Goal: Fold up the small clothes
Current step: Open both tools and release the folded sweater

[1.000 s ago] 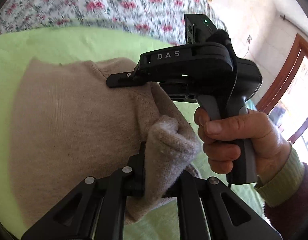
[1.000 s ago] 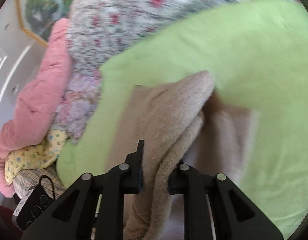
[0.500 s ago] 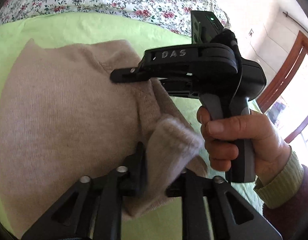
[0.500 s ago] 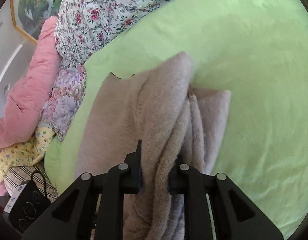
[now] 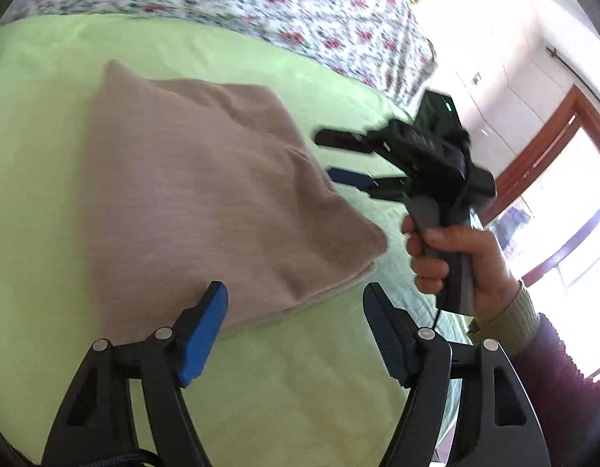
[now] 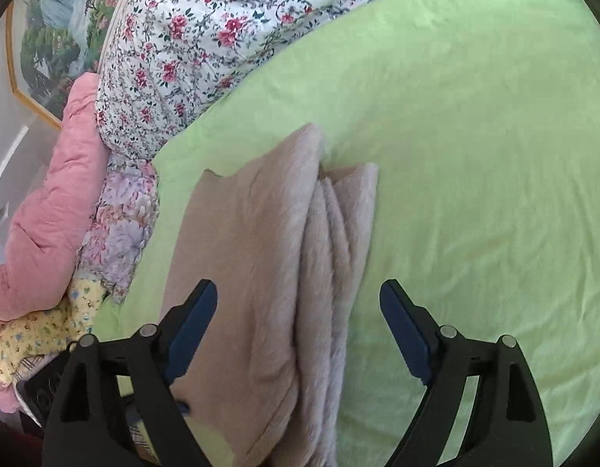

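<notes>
A beige knitted garment [image 5: 191, 194] lies folded flat on the light green sheet [image 5: 300, 381]; in the right wrist view the beige garment [image 6: 261, 272] shows its stacked edges on the right side. My left gripper [image 5: 294, 295] hovers just off its near edge, jaws opening, nothing between them. My right gripper [image 6: 298, 292] stands above the garment's near end, jaws opening wide, pads clear of the cloth. The right gripper [image 5: 331, 155] also appears in the left wrist view, held by a hand [image 5: 451, 257], just right of the garment.
A floral quilt [image 6: 206, 39] lies along the far side of the green sheet [image 6: 475, 194]. A pink padded cover [image 6: 47, 202] and a yellow patterned cloth [image 6: 35, 334] are piled at the left. A wooden-framed door [image 5: 553, 155] stands at the right.
Both grippers have let go of the beige garment and opened wide. The raised fold has dropped flat onto the garment. Both grippers have drawn back from it.
</notes>
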`<state>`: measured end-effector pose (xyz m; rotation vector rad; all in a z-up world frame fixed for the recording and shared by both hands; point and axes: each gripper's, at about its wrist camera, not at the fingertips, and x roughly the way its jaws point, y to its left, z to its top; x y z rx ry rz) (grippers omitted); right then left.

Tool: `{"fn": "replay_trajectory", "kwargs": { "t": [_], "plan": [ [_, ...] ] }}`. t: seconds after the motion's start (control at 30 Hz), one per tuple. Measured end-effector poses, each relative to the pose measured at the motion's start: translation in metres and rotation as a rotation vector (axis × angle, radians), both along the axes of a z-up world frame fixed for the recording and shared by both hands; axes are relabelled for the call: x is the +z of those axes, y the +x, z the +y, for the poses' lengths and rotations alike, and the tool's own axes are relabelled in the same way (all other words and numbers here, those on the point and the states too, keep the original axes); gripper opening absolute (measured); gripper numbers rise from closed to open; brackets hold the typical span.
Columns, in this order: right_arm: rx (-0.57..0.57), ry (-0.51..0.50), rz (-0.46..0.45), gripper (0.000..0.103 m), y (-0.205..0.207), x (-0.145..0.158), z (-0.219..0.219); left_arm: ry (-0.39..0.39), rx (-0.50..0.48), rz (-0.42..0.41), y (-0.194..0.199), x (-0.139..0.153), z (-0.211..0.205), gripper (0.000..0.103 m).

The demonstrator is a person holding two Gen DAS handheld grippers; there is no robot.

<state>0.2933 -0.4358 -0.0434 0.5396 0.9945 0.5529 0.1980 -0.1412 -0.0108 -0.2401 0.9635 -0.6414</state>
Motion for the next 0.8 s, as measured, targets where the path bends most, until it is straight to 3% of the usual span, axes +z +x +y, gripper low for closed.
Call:
{"fn": "replay_trajectory", "kwargs": {
  "t": [0.2, 0.4, 0.63, 0.8],
  "plan": [
    [0.007, -0.001, 0.014, 0.086, -0.005, 0.0, 0.007, -0.029, 0.109, 0.035, 0.029, 0.005, 0.053, 0.08],
    [0.015, 0.005, 0.035, 0.086, 0.001, -0.007, 0.011, -0.082, 0.165, 0.143, 0.065, -0.01, 0.092, 0.08],
    [0.011, 0.042, 0.076, 0.086, 0.014, -0.019, 0.012, -0.172, 0.172, 0.268, 0.117, -0.037, 0.101, 0.081],
    [-0.007, 0.077, 0.103, 0.086, 0.022, -0.026, 0.009, -0.203, 0.164, 0.302, 0.143, -0.049, 0.095, 0.081]
  ]
}}
